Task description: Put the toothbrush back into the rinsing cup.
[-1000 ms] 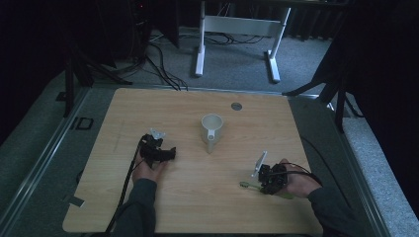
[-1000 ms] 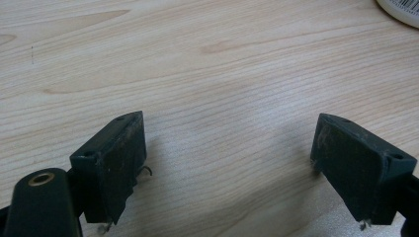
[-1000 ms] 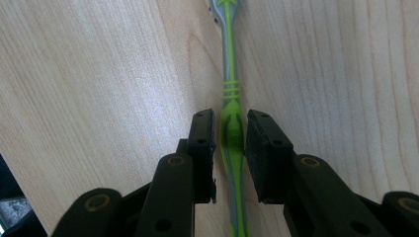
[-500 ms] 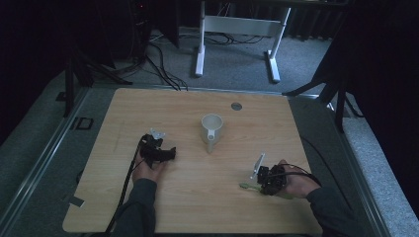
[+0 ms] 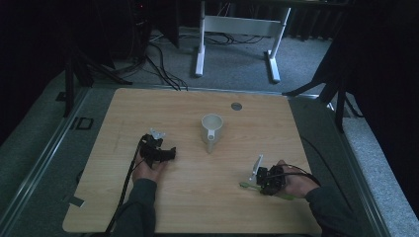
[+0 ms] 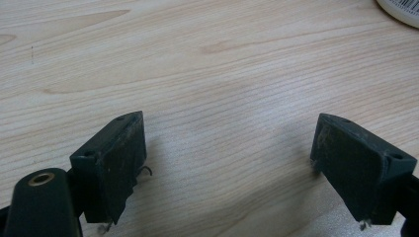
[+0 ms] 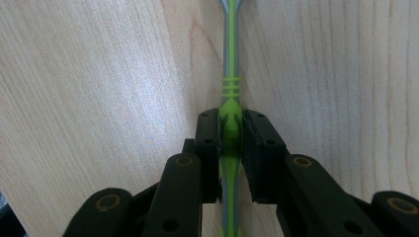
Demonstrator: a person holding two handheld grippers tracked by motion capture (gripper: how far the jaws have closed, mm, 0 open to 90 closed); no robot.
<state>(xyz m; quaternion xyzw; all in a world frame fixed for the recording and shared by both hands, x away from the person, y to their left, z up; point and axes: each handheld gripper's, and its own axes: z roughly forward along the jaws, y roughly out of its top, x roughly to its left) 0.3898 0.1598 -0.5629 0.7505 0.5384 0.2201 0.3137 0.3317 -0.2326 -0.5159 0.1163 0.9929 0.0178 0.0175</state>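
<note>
The wooden table (image 5: 197, 197) holds one cup (image 5: 212, 126); left gripper (image 6: 227, 163) gapes wide, right gripper (image 7: 231, 148), unmoved, clamps one green utensil (image 7: 230, 94).

A pale wooden worktop (image 5: 197, 197) is carrying a white jug (image 5: 212, 129) near its centre, and a small grey disc (image 5: 236, 106) is lying near the far edge.

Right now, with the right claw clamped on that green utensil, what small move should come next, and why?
Probably lift the right claw slightly: its jaws are shut on the slim green-handled utensil, which lies flat on the light wooden table. The white funnel-shaped cup stands apart.
</note>
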